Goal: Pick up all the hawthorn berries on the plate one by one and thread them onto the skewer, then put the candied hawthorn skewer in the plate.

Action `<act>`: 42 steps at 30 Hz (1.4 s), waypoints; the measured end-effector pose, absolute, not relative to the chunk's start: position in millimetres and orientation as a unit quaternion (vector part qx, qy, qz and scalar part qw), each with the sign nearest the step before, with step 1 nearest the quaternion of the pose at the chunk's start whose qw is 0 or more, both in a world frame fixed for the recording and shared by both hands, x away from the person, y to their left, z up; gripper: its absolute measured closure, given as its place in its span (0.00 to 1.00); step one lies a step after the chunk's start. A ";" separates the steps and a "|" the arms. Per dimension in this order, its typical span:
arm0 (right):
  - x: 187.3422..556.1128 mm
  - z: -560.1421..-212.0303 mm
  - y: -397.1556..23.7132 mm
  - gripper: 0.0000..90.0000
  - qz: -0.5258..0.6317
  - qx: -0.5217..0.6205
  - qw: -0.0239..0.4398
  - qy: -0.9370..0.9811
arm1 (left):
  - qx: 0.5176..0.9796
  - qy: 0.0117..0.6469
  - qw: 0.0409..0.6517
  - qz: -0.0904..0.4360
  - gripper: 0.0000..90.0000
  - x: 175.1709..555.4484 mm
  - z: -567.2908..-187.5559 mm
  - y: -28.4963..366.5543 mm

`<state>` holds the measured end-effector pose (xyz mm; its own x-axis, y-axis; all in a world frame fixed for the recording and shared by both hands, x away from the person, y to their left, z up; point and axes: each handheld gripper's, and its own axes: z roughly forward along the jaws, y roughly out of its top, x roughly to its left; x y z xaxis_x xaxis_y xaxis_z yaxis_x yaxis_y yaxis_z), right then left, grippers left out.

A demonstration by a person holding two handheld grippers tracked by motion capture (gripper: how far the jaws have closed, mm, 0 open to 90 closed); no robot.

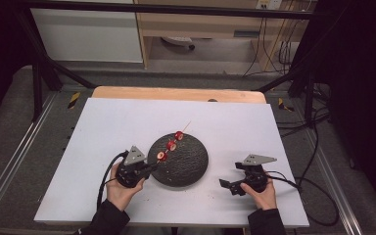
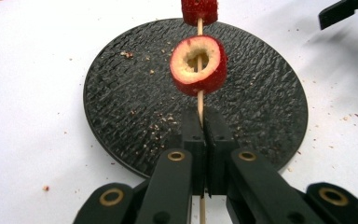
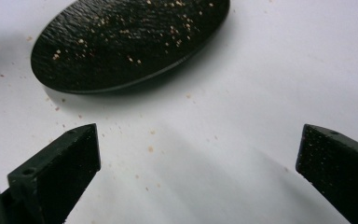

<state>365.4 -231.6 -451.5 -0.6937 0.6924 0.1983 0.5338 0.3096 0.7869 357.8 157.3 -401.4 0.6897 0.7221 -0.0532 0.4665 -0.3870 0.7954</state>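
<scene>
We have the skewer (image 2: 200, 105) clamped at its bare lower end in our left gripper (image 1: 149, 168), at the near-left edge of the black round plate (image 1: 196, 169), with the stick slanting up and away over the plate. Three red fruit rings (image 1: 171, 146) are threaded along it, the nearest (image 2: 198, 65) hollow and pale inside. We judge the load light, but the thin wooden stick is likely to flex or snap if bent, and the rings look soft, moist and easy to crush or split. The bare wood below the nearest ring seems the safest place to hold. Our right gripper (image 1: 231, 175) rests on the white table (image 1: 103, 127) to the right of the plate, jaws spread wide around nothing.
</scene>
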 end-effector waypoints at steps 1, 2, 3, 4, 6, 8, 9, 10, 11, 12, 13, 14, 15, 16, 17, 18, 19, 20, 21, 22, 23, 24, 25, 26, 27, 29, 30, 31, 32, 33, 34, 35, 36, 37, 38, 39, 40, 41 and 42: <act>364.4 -452.5 -233.5 0.01 0.445 0.382 0.090 0.805 | 0.820 0.362 0.416 0.152 0.98 358.6 -401.1 156.1; 363.8 -453.7 -235.6 0.01 0.445 0.383 0.090 0.805 | 0.823 0.361 0.412 0.153 0.98 359.3 -400.7 155.0; 362.6 -454.7 -237.4 0.01 0.443 0.387 0.087 0.804 | 0.826 0.358 0.408 0.154 0.98 359.9 -400.4 153.9; 362.2 -455.5 -239.4 0.01 0.444 0.387 0.088 0.803 | 0.829 0.356 0.404 0.154 0.98 360.6 -400.1 153.0; 360.7 -456.3 -243.0 0.01 0.445 0.390 0.087 0.801 | 0.833 0.354 0.396 0.153 0.98 362.2 -399.3 151.2; 359.8 -456.6 -245.2 0.01 0.447 0.391 0.088 0.799 | 0.837 0.352 0.390 0.155 0.98 363.6 -398.6 149.8; 359.8 -457.0 -245.8 0.01 0.448 0.391 0.089 0.799 | 0.838 0.352 0.388 0.154 0.98 364.6 -398.7 149.0; 359.8 -457.7 -246.0 0.01 0.447 0.391 0.090 0.799 | 0.840 0.352 0.384 0.155 0.98 365.6 -399.0 148.2; 360.0 -458.0 -246.2 0.01 0.445 0.392 0.090 0.800 | 0.842 0.351 0.380 0.155 0.98 366.7 -399.4 147.3; 360.0 -458.2 -246.1 0.01 0.444 0.392 0.090 0.801 | 0.844 0.351 0.376 0.154 0.98 368.1 -399.9 146.3; 359.8 -458.1 -246.1 0.01 0.443 0.393 0.091 0.801 | 0.846 0.350 0.372 0.154 0.98 369.4 -400.4 145.3; 359.6 -458.0 -246.3 0.01 0.442 0.392 0.091 0.801 | 0.848 0.350 0.368 0.154 0.98 370.9 -401.0 144.5; 359.5 -457.9 -246.4 0.01 0.444 0.392 0.091 0.801 | 0.849 0.350 0.364 0.153 0.98 372.5 -401.4 143.9; 359.2 -457.7 -246.5 0.01 0.444 0.391 0.091 0.801 | 0.850 0.351 0.361 0.153 0.98 373.8 -401.8 143.2; 359.4 -457.8 -246.7 0.01 0.445 0.389 0.092 0.801 | 0.852 0.351 0.357 0.153 0.98 374.9 -402.4 142.4; 359.3 -457.9 -246.8 0.01 0.445 0.389 0.092 0.802 | 0.853 0.352 0.354 0.152 0.98 375.9 -403.1 141.5; 359.3 -457.9 -246.9 0.01 0.444 0.389 0.093 0.802 | 0.854 0.352 0.351 0.152 0.98 376.8 -404.0 140.6; 359.1 -457.9 -246.9 0.01 0.445 0.388 0.093 0.802 | 0.856 0.352 0.346 0.151 0.98 377.9 -404.9 139.6; 358.9 -457.8 -247.0 0.01 0.445 0.388 0.092 0.802 | 0.858 0.353 0.342 0.151 0.98 378.8 -405.9 138.6; 358.8 -457.7 -247.1 0.01 0.445 0.388 0.093 0.802 | 0.859 0.353 0.339 0.151 0.98 379.6 -406.8 137.7; 358.7 -457.5 -247.3 0.01 0.445 0.388 0.093 0.802 | 0.860 0.354 0.336 0.150 0.98 380.5 -407.7 137.0; 358.5 -457.3 -247.6 0.01 0.447 0.389 0.092 0.801 | 0.860 0.357 0.333 0.149 0.98 381.3 -408.9 136.2; 358.3 -457.2 -247.8 0.01 0.449 0.389 0.090 0.799 | 0.861 0.359 0.329 0.148 0.98 382.0 -409.7 135.4; 358.2 -457.3 -248.1 0.01 0.449 0.390 0.089 0.799 | 0.861 0.359 0.327 0.148 0.98 382.7 -410.6 134.6; 358.1 -457.4 -248.2 0.01 0.447 0.389 0.090 0.800 | 0.862 0.361 0.323 0.149 0.98 383.2 -411.1 133.9; 357.9 -457.5 -248.1 0.01 0.448 0.389 0.089 0.800 | 0.864 0.363 0.316 0.149 0.98 383.9 -411.6 132.5; 357.9 -457.5 -247.9 0.01 0.449 0.389 0.088 0.800 | 0.865 0.364 0.312 0.148 0.98 384.4 -411.8 131.7; 358.0 -457.6 -247.8 0.01 0.449 0.389 0.088 0.799 | 0.866 0.365 0.308 0.147 0.98 384.9 -412.2 130.8; 358.1 -457.6 -247.9 0.01 0.449 0.388 0.088 0.800 | 0.868 0.365 0.302 0.147 0.98 385.5 -412.8 129.6; 358.1 -457.7 -247.9 0.01 0.449 0.388 0.088 0.800 | 0.870 0.366 0.297 0.146 0.98 386.2 -413.5 128.5; 358.1 -457.8 -248.0 0.01 0.448 0.387 0.088 0.801 | 0.871 0.367 0.294 0.146 0.98 386.9 -414.6 127.3; 358.0 -457.7 -248.1 0.01 0.447 0.387 0.088 0.802 | 0.871 0.368 0.291 0.145 0.98 387.7 -415.6 125.9; 357.9 -457.8 -248.0 0.01 0.448 0.388 0.088 0.801 | 0.872 0.369 0.288 0.144 0.98 388.5 -416.6 124.4; 357.9 -457.7 -248.0 0.01 0.449 0.387 0.087 0.801 | 0.873 0.368 0.286 0.145 0.98 389.2 -417.3 123.2; 358.0 -457.8 -247.8 0.01 0.450 0.387 0.087 0.800 | 0.872 0.370 0.285 0.145 0.98 389.7 -418.1 121.7; 357.9 -457.7 -247.7 0.01 0.450 0.387 0.086 0.800 | 0.873 0.371 0.281 0.146 0.98 390.1 -418.7 120.3; 358.0 -457.8 -247.9 0.01 0.449 0.387 0.087 0.801 | 0.874 0.370 0.279 0.148 0.98 390.5 -419.4 119.1; 358.1 -457.8 -247.9 0.01 0.449 0.387 0.088 0.801 | 0.874 0.372 0.276 0.148 0.98 390.8 -420.4 117.6; 358.1 -457.8 -247.9 0.01 0.449 0.387 0.087 0.801 | 0.874 0.373 0.274 0.146 0.98 391.1 -420.9 116.9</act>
<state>358.1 -247.9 -457.8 -0.6859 0.6975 0.2074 0.5407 0.2977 0.7868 391.1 116.9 -420.9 0.6792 0.7321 0.0520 0.5715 -0.5720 0.5883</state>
